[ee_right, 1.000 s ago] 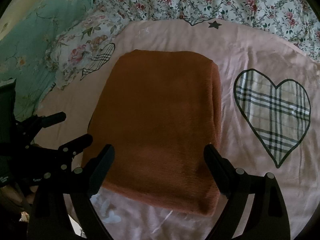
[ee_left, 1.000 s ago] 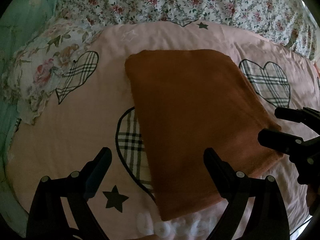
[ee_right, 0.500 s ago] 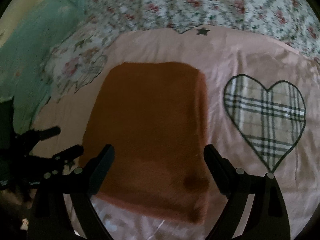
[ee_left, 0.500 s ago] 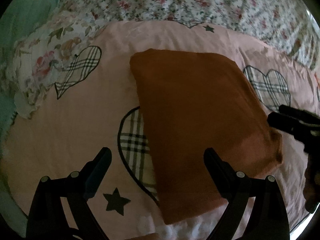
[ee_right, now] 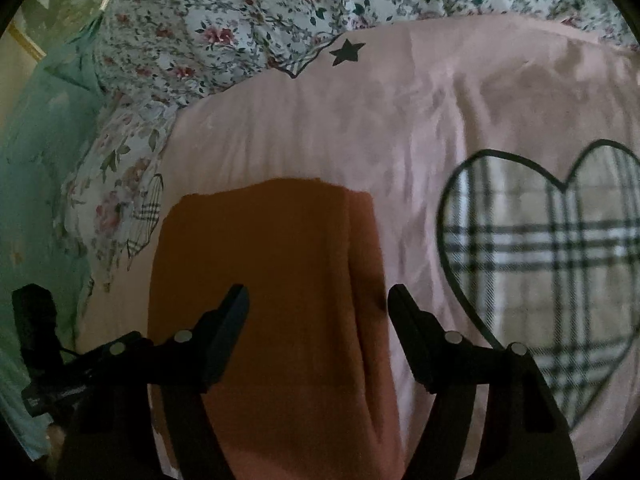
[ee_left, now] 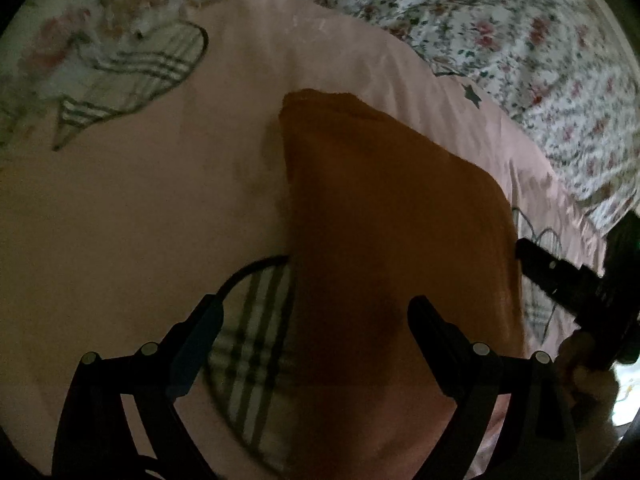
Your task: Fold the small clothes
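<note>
A rust-orange folded garment [ee_left: 392,248] lies flat on the pink bedsheet [ee_left: 132,220]. In the right wrist view it [ee_right: 280,300] runs from mid-frame down to the bottom edge. My left gripper [ee_left: 316,320] is open and empty, close above the garment's near left edge; its right finger is over the cloth, its left finger over a plaid heart. My right gripper [ee_right: 318,304] is open and empty, low over the garment's near right part, straddling its right edge. The right gripper also shows at the right edge of the left wrist view [ee_left: 560,276].
The pink sheet carries plaid hearts [ee_right: 552,272] and black stars [ee_right: 347,50]. A floral quilt [ee_right: 280,4] lies bunched at the back. A floral pillow [ee_right: 116,188] and teal bedding [ee_right: 36,168] lie at the left.
Both grippers have moved down and forward toward the garment, which now fills more of each view. The garment has not moved. Both grippers stay open.
</note>
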A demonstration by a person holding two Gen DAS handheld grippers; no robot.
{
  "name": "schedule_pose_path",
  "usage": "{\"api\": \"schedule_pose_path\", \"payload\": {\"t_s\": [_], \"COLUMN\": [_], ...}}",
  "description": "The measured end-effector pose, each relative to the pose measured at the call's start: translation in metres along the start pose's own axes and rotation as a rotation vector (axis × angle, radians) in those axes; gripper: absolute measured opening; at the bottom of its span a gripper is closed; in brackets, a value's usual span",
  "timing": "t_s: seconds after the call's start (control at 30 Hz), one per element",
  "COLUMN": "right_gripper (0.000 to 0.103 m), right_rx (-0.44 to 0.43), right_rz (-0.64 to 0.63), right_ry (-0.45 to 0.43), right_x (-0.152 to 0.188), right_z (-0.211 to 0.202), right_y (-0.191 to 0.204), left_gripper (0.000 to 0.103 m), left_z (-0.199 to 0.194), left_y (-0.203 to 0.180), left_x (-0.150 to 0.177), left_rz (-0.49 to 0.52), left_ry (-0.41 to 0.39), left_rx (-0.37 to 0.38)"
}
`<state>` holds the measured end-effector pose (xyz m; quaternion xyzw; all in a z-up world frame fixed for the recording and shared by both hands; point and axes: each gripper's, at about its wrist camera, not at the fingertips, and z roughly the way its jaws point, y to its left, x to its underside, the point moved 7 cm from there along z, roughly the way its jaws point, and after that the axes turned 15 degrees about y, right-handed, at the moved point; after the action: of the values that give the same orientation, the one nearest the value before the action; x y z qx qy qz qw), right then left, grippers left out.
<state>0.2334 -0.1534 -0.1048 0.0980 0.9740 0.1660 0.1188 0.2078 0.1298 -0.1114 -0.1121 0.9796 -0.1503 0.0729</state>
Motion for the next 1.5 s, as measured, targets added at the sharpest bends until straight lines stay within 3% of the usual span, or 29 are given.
{"api": "schedule_pose_path", "payload": {"t_s": [0.07, 0.1, 0.13, 0.17, 0.2, 0.23, 0.3, 0.4, 0.5, 0.6, 0.77, 0.9, 1.17, 1.27, 1.37, 1.5], "right_gripper": [0.057, 0.037, 0.02, 0.017, 0.013, 0.011, 0.011, 0.01, 0.01, 0.01, 0.013, 0.028, 0.028, 0.028, 0.028, 0.028], "right_rx": [0.003, 0.006, 0.009, 0.016, 0.005, -0.008, -0.069, -0.046, 0.029, 0.04, 0.086, 0.062, 0.023, 0.032, 0.134, 0.131], "right_rz": [0.01, 0.015, 0.017, 0.016, 0.004, -0.006, -0.046, -0.07, -0.032, -0.007, -0.034, 0.018, -0.011, -0.053, -0.045, -0.006], "right_ry": [0.008, 0.018, 0.032, 0.04, 0.022, 0.004, -0.079, -0.132, -0.063, -0.03, -0.015, 0.0, -0.065, -0.021, 0.077, 0.051], "right_x": [-0.006, -0.007, -0.008, -0.009, -0.009, -0.01, -0.008, 0.0, 0.001, -0.001, -0.003, -0.003, 0.017, 0.031, 0.043, 0.045], "right_z": [0.007, 0.011, 0.014, 0.015, 0.01, 0.003, -0.023, -0.039, -0.01, 0.008, 0.017, 0.01, -0.029, -0.015, 0.017, 0.009], "right_y": [-0.002, -0.004, -0.005, -0.007, -0.005, -0.002, 0.011, 0.011, -0.012, -0.025, -0.021, -0.029, -0.014, -0.006, -0.019, -0.025], "left_gripper": [0.094, 0.088, 0.072, 0.063, 0.046, 0.046, 0.044, 0.044, 0.046, 0.049, 0.064, 0.065, 0.062, 0.063, 0.065, 0.065], "left_z": [0.016, 0.021, 0.026, 0.027, 0.026, 0.02, 0.012, 0.01, 0.017, 0.018, 0.026, 0.019, -0.009, 0.002, 0.016, 0.006], "left_y": [0.001, 0.002, 0.001, -0.003, -0.008, -0.014, -0.024, -0.032, -0.032, -0.03, -0.017, -0.009, -0.012, -0.017, -0.014, -0.014], "left_x": [-0.009, -0.013, -0.015, -0.017, -0.018, -0.018, -0.016, -0.01, -0.01, -0.012, -0.013, -0.011, 0.014, 0.024, 0.029, 0.035], "left_rz": [-0.017, -0.021, -0.019, -0.002, 0.016, 0.041, 0.086, 0.129, 0.134, 0.13, 0.097, 0.062, 0.085, 0.127, 0.122, 0.125], "left_ry": [0.038, 0.045, 0.046, 0.041, 0.036, 0.016, -0.025, -0.048, -0.034, -0.035, -0.027, -0.025, -0.06, -0.029, 0.0, -0.008], "left_rx": [0.038, 0.052, 0.07, 0.091, 0.109, 0.092, 0.042, -0.004, -0.028, -0.045, -0.062, -0.034, -0.077, -0.134, -0.128, -0.132]}}
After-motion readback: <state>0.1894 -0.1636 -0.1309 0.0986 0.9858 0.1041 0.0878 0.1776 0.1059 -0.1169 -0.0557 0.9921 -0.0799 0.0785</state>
